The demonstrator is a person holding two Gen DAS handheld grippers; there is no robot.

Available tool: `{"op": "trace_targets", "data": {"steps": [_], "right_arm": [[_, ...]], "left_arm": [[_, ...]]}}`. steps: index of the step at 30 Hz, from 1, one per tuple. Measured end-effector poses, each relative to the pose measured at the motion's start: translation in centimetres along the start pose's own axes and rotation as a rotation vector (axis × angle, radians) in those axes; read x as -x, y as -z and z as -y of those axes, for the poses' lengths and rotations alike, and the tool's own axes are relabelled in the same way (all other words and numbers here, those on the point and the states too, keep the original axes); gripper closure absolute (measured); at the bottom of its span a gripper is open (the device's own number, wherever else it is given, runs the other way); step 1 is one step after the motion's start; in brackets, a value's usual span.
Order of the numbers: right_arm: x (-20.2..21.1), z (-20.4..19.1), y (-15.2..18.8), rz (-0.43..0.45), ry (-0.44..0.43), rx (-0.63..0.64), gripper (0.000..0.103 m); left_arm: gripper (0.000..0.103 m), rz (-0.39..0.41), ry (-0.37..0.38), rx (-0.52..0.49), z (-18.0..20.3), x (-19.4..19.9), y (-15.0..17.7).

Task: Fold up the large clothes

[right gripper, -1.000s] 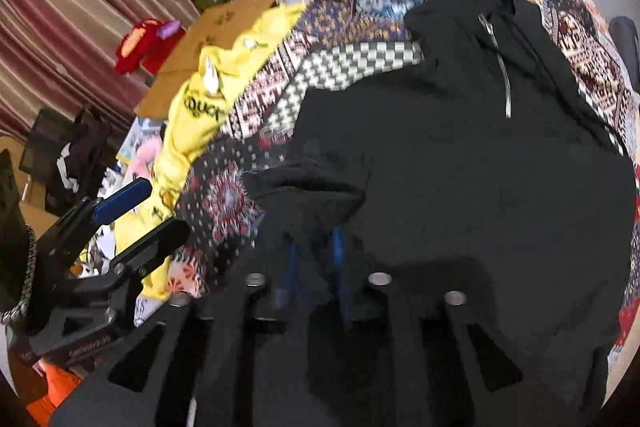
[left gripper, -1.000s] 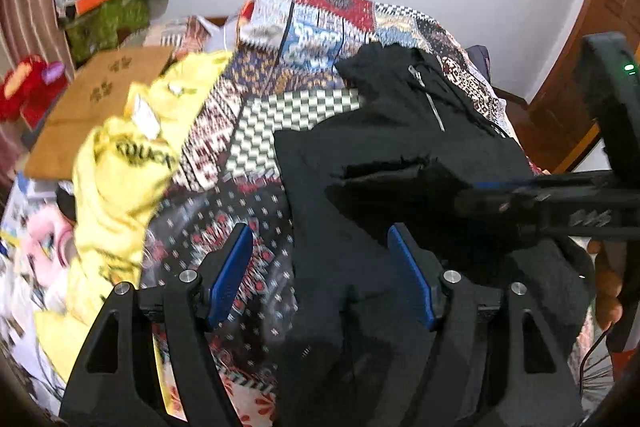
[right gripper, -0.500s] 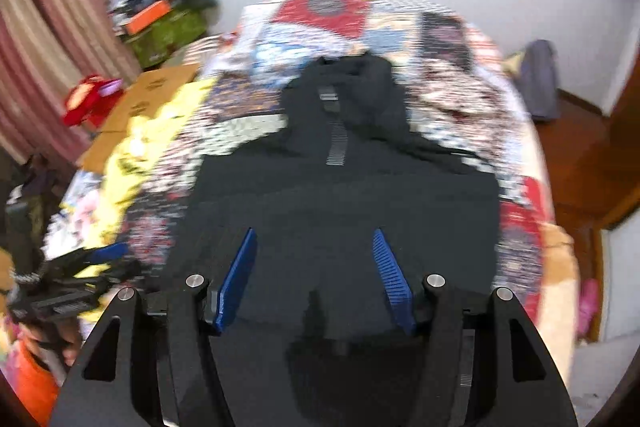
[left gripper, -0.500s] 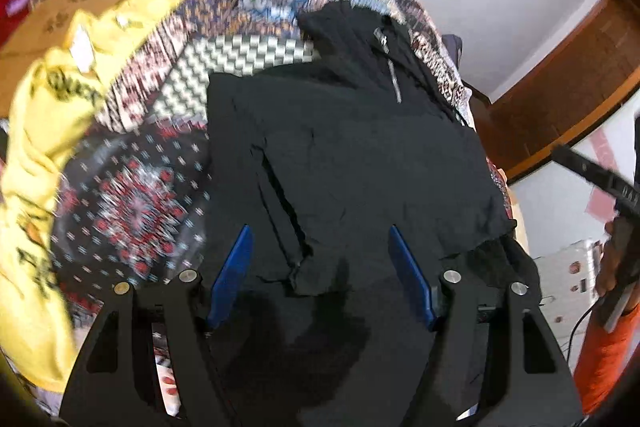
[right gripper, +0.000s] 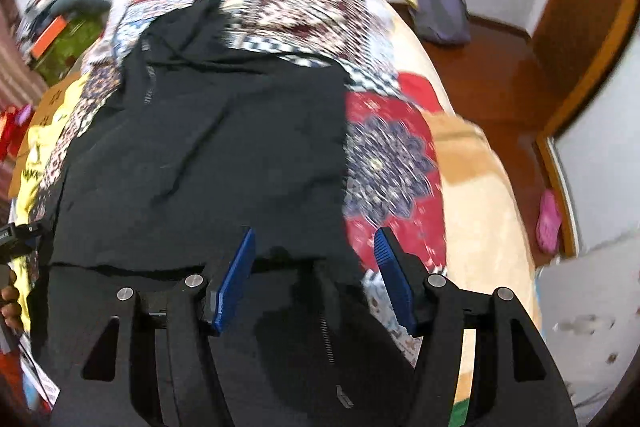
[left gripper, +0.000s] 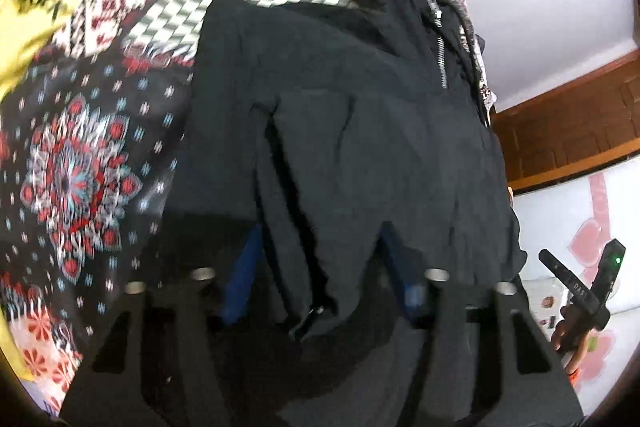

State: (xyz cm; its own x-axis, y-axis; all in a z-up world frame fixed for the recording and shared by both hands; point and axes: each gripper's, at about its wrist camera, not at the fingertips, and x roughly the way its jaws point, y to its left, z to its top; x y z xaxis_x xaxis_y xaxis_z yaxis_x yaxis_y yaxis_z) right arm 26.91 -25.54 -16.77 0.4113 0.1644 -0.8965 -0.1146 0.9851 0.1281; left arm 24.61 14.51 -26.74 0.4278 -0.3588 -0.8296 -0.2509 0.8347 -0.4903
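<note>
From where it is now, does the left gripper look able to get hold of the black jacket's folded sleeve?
Probably yes. The left gripper is closing with the folded sleeve of the black jacket already between its blue pads, and nothing lies over the fabric there.

One black zip hoodie [left gripper: 360,131], one yellow printed garment [left gripper: 36,3], one patchwork bedspread [left gripper: 80,163], two tongs, left tongs [left gripper: 318,267], right tongs [right gripper: 314,275], one purple bag [right gripper: 442,9], one pink slipper [right gripper: 548,221]
</note>
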Motion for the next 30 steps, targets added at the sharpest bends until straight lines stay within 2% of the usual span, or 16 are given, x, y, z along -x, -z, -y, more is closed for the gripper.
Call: {"op": "trace_targets", "data": {"steps": [2, 6, 9, 13, 16, 18, 20, 26, 30], "right_arm": [[-0.5, 1.2, 0.0, -0.009, -0.011, -0.042, 0.045], [-0.9, 2.5, -0.5, -0.011, -0.031, -0.098, 0.045], [-0.6, 2.5, -1.2, 0.007, -0.05, -0.109, 0.045], [-0.7, 1.7, -2.3, 0.029, -0.064, -0.096, 0.045], [-1.2, 0.6, -2.6, 0.027, -0.085, -0.082, 0.045], [-1.9, -0.3, -2.7, 0.015, -0.095, -0.068, 0.045], [-2.9, -1.4, -2.4, -0.01, -0.099, -0.036, 0.045], [-5.9, -3.7, -1.0, -0.097, -0.092, 0.033, 0.045], [-6.1, -3.8, -0.5, -0.092, -0.071, 0.041, 0.039]], "left_arm": [[0.072, 0.02, 0.003, -0.058, 0.9, 0.1, -0.3], [0.087, 0.083, -0.088, -0.201, 3.5, 1.0, -1.4], [0.09, 0.168, -0.153, -0.299, 5.7, 2.9, -2.5], [0.091, 0.276, -0.172, -0.373, 8.3, 6.0, -4.3], [0.091, 0.313, -0.175, -0.398, 9.1, 7.0, -5.5], [0.091, 0.322, -0.208, -0.4, 8.8, 6.8, -5.8], [0.091, 0.312, -0.227, -0.374, 7.6, 6.2, -5.8], [0.09, 0.216, -0.28, -0.276, 2.5, 2.7, -5.1], [0.087, 0.138, -0.312, -0.262, 0.4, 0.0, -3.8]]}}
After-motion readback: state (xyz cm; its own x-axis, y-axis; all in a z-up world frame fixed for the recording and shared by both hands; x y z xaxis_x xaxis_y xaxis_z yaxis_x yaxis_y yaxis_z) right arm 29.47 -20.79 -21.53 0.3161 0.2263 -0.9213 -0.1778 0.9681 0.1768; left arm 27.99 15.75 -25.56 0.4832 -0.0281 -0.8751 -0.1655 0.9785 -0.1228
